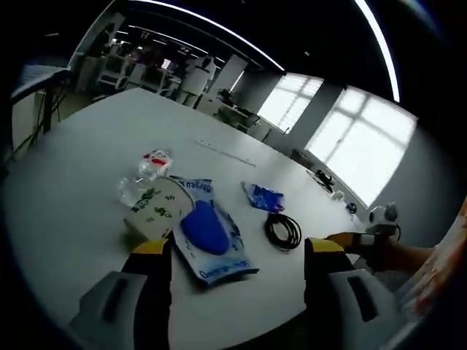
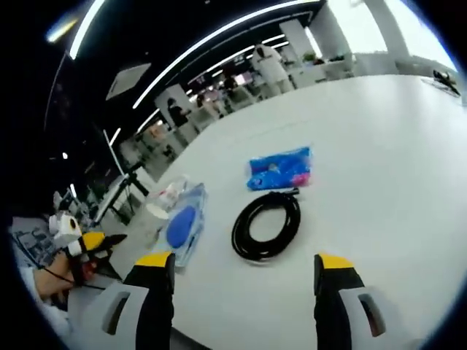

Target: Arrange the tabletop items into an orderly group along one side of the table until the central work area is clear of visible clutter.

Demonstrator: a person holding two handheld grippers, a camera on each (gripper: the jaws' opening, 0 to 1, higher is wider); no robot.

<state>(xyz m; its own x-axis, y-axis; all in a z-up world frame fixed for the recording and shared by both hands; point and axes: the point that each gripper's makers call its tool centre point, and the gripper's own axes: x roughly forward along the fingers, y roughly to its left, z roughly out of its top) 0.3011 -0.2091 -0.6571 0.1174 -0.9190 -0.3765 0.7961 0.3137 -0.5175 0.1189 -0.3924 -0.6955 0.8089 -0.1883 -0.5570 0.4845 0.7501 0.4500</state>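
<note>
My left gripper (image 1: 237, 266) and right gripper (image 2: 244, 281) hung above the desk (image 2: 379, 168), jaws wide and empty, touching neither cable (image 2: 266, 224) nor pouch (image 1: 211, 237).

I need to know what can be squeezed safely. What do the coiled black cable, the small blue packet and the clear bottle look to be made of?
The coiled black cable looks rubber or plastic sheathed, with a smooth, slightly glossy surface. The small blue packet seems thin plastic film: crinkled, shiny, printed. The clear bottle with the red-and-white label looks like transparent plastic, since the table shows through it, though glass cannot be ruled out.
</note>
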